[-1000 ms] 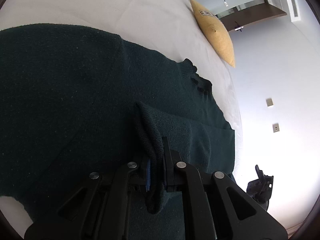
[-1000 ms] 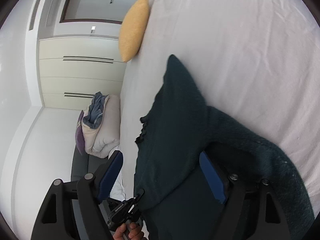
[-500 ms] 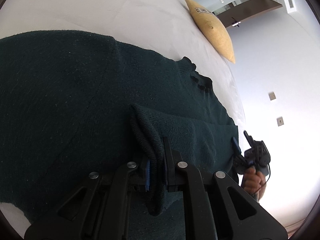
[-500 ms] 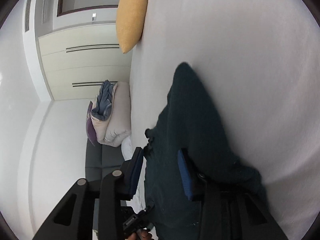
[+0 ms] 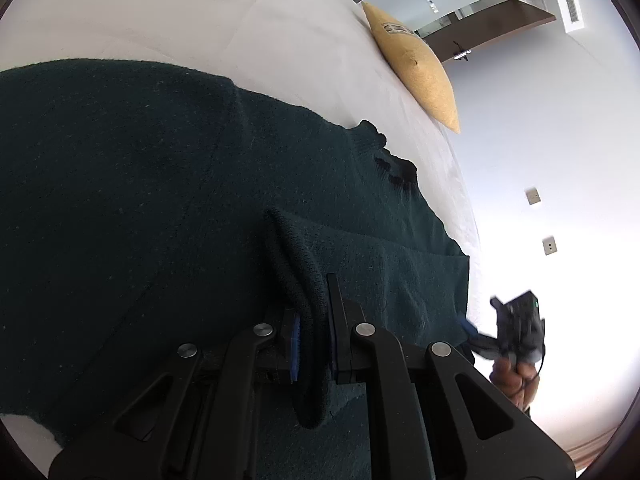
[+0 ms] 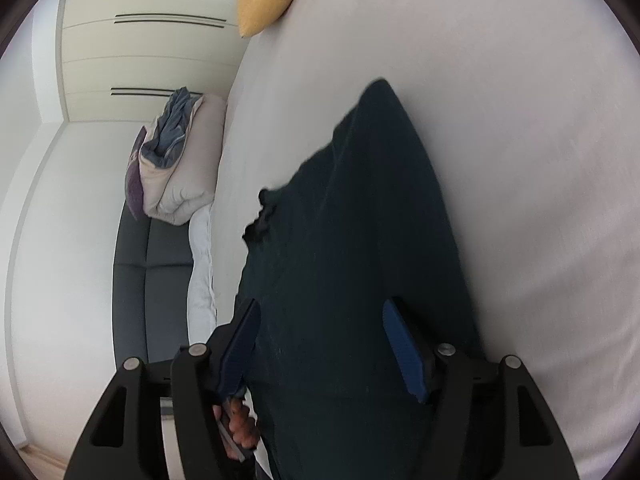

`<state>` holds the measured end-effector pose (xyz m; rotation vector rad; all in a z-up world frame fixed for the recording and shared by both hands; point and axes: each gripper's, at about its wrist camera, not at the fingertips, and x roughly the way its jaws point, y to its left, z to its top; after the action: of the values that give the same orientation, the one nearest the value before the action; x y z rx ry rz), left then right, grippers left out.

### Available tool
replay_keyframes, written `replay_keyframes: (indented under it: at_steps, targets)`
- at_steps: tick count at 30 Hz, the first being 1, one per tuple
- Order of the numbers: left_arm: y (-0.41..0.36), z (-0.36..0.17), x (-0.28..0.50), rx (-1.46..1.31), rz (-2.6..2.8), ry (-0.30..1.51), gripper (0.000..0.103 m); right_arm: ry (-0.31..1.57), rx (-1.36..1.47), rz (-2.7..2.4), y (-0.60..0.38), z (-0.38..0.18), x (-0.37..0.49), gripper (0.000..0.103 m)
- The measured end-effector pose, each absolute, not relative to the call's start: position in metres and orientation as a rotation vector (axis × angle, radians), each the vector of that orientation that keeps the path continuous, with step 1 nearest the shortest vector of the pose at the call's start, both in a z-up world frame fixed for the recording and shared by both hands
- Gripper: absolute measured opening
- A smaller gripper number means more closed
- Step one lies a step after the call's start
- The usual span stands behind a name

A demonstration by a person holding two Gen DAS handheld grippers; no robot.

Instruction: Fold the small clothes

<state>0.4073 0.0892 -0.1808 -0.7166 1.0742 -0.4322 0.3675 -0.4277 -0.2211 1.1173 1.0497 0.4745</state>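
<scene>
- Left wrist view: the left gripper [image 5: 310, 344] is clamped on a raised fold of the dark green sweater [image 5: 140, 200], which lies spread on the white bed [image 5: 200, 20]; a yellow pillow [image 5: 416, 68] stands beyond the sweater's collar.
- Right wrist view: the right gripper [image 6: 324, 344] has just been opening, its blue pads [image 6: 404, 348] apart over the sweater [image 6: 360, 240], not pressing it; a hand [image 6: 240, 424] shows below.

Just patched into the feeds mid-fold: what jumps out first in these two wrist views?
A dark green knit sweater spreads over the white bed and fills most of both views. The left gripper is shut on a bunched fold of it near the bottom of its view. The right gripper has just been opening and stands open over the sweater, pads clear of the cloth. A yellow pillow lies at the bed's far end.
</scene>
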Motion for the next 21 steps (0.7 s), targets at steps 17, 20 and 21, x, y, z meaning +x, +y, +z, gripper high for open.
replay_keyframes:
  at_steps: [17, 20, 21]
  targets:
    - [0.091, -0.17, 0.393, -0.617, -0.395, 1.065, 0.009, 0.855, 1.159, 0.582, -0.425, -0.196, 0.404, 0.08]
    - [0.096, -0.173, 0.389, -0.646, -0.408, 1.057, 0.009, 0.942, 1.122, 0.422, -0.425, -0.224, 0.43, 0.076]
    - [0.098, -0.174, 0.387, -0.652, -0.412, 1.056, 0.009, 0.922, 1.156, 0.413, -0.434, -0.234, 0.431, 0.06]
